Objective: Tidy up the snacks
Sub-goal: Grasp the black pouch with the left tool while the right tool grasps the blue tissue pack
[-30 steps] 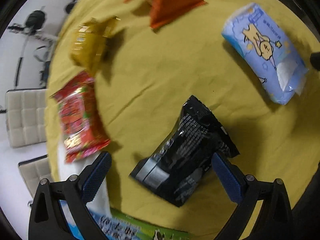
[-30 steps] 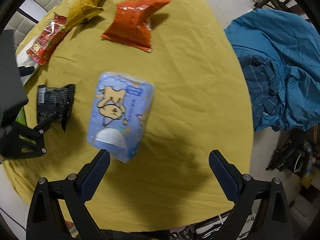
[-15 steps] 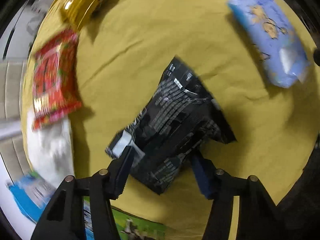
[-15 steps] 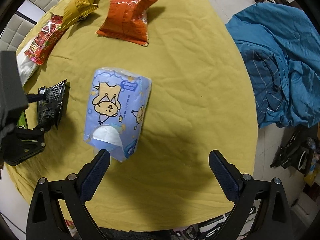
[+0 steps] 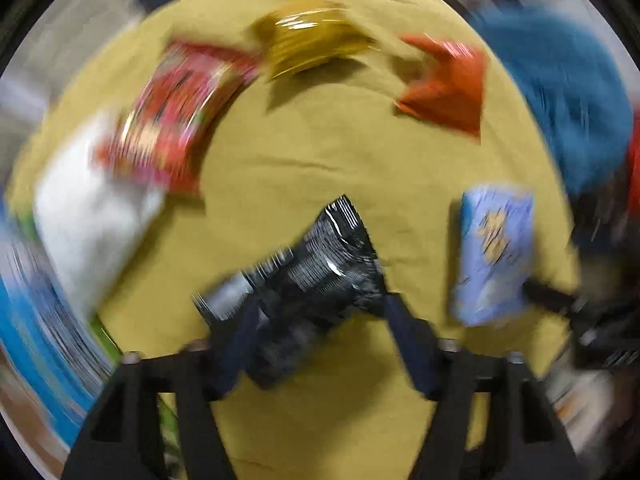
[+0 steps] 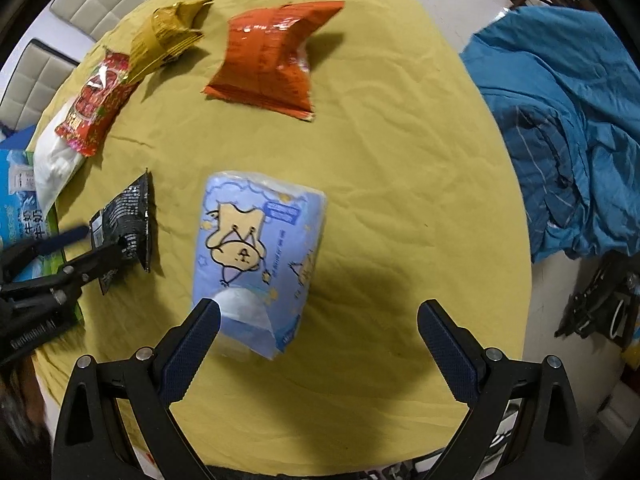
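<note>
My left gripper (image 5: pixel 320 312) is shut on a black snack packet (image 5: pixel 312 272), held tilted just over the yellow tablecloth (image 5: pixel 320 160); the left wrist view is motion-blurred. The right wrist view shows the same black packet (image 6: pixel 128 220) pinched by the left gripper (image 6: pixel 100 246) at the table's left. My right gripper (image 6: pixel 316 320) is open, its fingers either side of the near end of a light blue tissue pack (image 6: pixel 256 248) with a cartoon print.
An orange bag (image 6: pixel 268 64), a gold bag (image 6: pixel 168 36), a red packet (image 6: pixel 96 104) and a white pack (image 6: pixel 56 160) lie across the far and left side. A blue-green carton (image 6: pixel 24 208) sits at the left edge. Blue clothing (image 6: pixel 568 128) lies beyond the right edge.
The left gripper closed on the black packet and swung it up and round, blurring its view. The right gripper moved in closer over the tissue pack.
</note>
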